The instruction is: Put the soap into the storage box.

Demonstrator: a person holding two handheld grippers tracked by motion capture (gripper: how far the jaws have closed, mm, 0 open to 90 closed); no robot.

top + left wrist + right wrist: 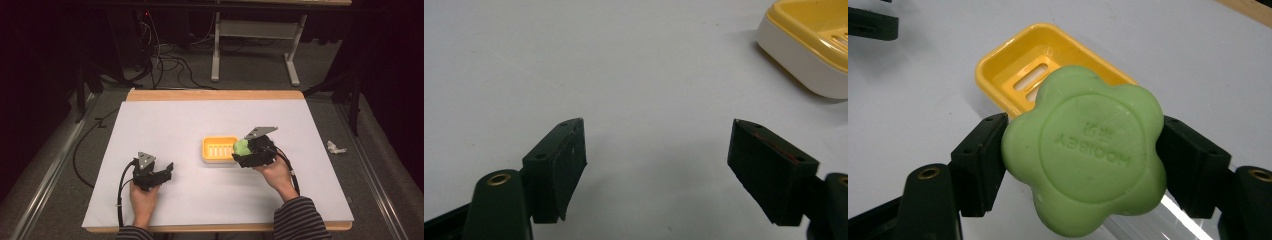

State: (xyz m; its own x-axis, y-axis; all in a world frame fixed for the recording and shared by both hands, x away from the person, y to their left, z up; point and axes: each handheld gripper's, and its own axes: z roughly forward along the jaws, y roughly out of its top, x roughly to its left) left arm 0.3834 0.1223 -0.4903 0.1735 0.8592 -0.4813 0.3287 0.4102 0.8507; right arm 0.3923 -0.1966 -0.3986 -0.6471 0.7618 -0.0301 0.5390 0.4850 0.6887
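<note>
- Right hand-held gripper: jaws clamped on a green flower-shaped soap, pads against its two sides.
- Soap held over the right end of the yellow soap dish, just above it.
- Dish sits near the middle of the white worktop.
- Left hand-held gripper: jaws spread, holding nothing, toward the worktop's front-left corner.

pale green flower-shaped soap bar, yellow plastic soap dish with white base, black-and-grey striped sleeve, white table sheet.
</note>
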